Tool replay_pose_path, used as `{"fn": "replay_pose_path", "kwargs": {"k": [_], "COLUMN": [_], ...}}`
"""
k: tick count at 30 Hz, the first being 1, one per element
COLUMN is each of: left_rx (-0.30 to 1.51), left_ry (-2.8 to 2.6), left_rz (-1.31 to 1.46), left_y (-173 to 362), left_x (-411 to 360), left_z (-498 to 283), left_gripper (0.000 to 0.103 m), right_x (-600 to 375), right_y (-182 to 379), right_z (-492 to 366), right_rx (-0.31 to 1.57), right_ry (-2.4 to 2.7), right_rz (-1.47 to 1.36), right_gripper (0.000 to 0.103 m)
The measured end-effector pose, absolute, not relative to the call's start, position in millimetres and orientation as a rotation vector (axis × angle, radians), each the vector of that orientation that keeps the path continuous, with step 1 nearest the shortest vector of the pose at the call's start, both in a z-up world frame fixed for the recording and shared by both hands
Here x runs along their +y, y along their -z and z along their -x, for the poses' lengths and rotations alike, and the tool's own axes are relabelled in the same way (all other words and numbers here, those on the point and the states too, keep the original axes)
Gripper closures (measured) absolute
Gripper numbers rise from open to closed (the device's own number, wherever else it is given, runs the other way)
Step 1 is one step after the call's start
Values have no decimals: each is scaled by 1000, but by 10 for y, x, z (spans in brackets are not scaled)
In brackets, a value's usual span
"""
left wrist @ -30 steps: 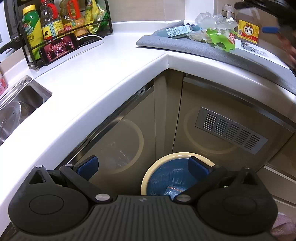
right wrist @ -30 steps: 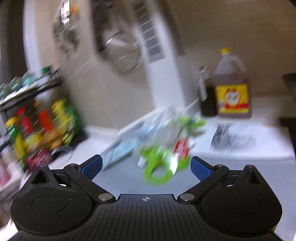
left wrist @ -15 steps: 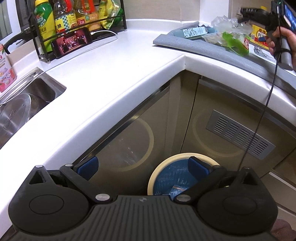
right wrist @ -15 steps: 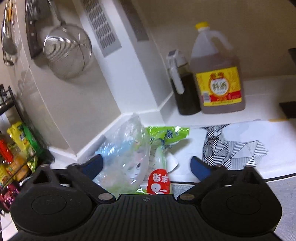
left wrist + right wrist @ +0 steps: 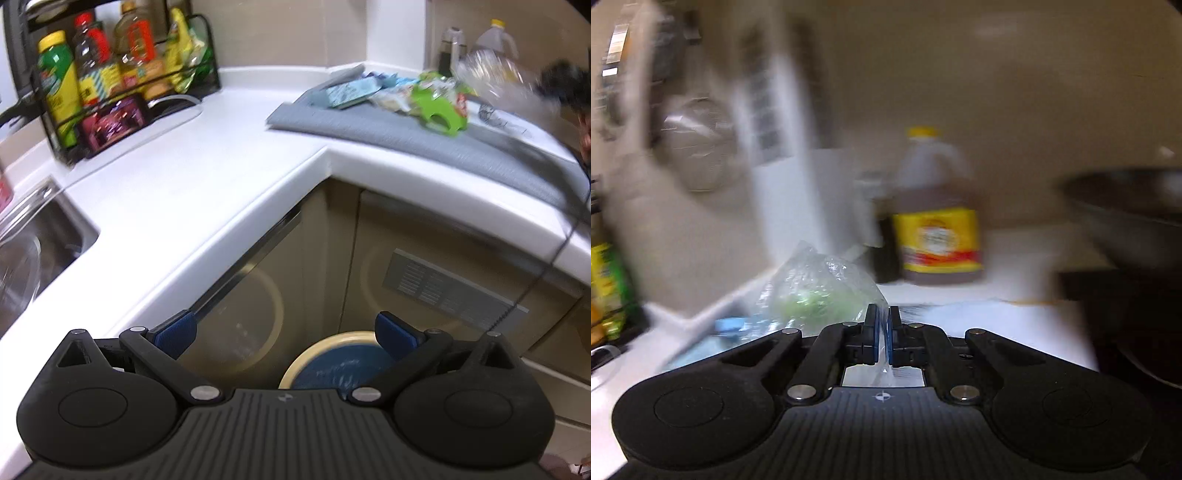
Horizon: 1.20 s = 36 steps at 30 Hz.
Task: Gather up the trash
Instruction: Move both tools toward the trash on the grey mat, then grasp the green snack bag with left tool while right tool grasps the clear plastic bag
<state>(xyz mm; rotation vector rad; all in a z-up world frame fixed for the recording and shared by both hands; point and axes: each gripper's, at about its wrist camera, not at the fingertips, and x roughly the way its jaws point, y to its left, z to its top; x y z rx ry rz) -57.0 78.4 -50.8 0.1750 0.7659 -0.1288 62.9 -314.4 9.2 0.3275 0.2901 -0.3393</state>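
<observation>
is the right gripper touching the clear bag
Touching. The right wrist view shows the right gripper with its pads closed on a fold of the clear bag.

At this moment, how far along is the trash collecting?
Early. The bin below shows only its blue liner. The right gripper has just closed on a clear plastic bag. Wrappers and a green piece remain on the grey mat. The left gripper is open, empty.

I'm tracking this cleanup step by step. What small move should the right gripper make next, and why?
Probably carry the clear plastic bag toward the bin below the counter. The right gripper has just closed on the bag's edge, and the bin sits open in front of the left gripper, whose jaws are empty.
</observation>
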Motion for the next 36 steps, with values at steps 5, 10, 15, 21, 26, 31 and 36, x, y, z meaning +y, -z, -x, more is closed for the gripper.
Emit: {"fn": "replay_pose_path", "kwargs": {"k": [5,10,15,21,26,31,36], "left_rx": [728,614,554,531,592,650,691], "left_ry": [173,222,290,416,466,436,429], "left_rz": [-206,-221,-137,-148,-164,-195,-220], "left_y": [335,-13,-333,-332,-130,67,195], "left_x": [530,166,-317,-1103,-1684,-2012,-2094], "left_z": [355,-66,-759,-1414,-1936,-2329,-2479], "left_gripper": [0,0,0,0,0,0,0], "right_x": [-3387,-3403,-3394,-3452,-3463,-3377,-3361], "right_y": [186,307,333,489,553,573,567], "right_z": [-522,-500,-613,-734,-830,-955,-972], "right_rx": [393,400,397,474,544,607,618], "right_ry": [394,374,372,361,329,303,290], "right_rz": [-370,-391,-316,-320,-335,-276,-268], "right_gripper": [94,21,18,11,0,0,0]}}
